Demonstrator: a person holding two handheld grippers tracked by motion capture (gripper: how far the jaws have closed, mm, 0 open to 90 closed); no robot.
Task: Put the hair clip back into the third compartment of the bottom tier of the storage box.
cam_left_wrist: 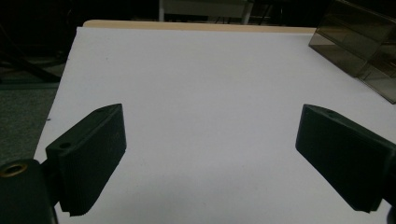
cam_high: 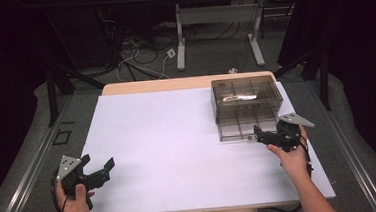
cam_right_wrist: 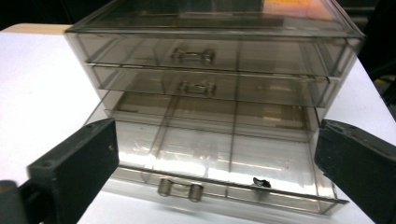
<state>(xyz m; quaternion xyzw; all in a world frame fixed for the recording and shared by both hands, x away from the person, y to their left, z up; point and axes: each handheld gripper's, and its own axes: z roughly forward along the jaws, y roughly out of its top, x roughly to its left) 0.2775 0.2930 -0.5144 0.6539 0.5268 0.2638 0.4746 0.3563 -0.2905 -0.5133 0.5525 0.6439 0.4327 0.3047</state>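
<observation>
A smoky, see-through plastic cabinet of three drawers (cam_high: 246, 104) stands on the white tabletop (cam_high: 179, 151) at about two o'clock from the table's middle, near the far right corner. In the right gripper view its top drawer (cam_right_wrist: 205, 49) and middle drawer (cam_right_wrist: 205, 84) sit pushed in flush, each with a small clear bar handle, while the divided bottom drawer (cam_right_wrist: 219, 158) is drawn well out toward the camera, its own clear handle (cam_right_wrist: 180, 189) at the front lip. A small dark object (cam_right_wrist: 260, 182) lies in the front compartment at the drawer's five o'clock corner; what it is cannot be told at this size. The right gripper (cam_high: 256, 135) hovers just in front of the open drawer, at six o'clock from the cabinet, its jaws spread wide on either side of the drawer front and touching nothing. The left gripper (cam_high: 105, 170) is held low at about eight o'clock on the table, well apart from the cabinet, its jaws likewise spread over bare white surface, holding nothing. Judged from how things lie, the drawer has been opened and the small item appears to rest inside, so what probably remains is either to pick that item out or to push the bottom drawer back in by its handle; the pictures alone do not settle which.
</observation>
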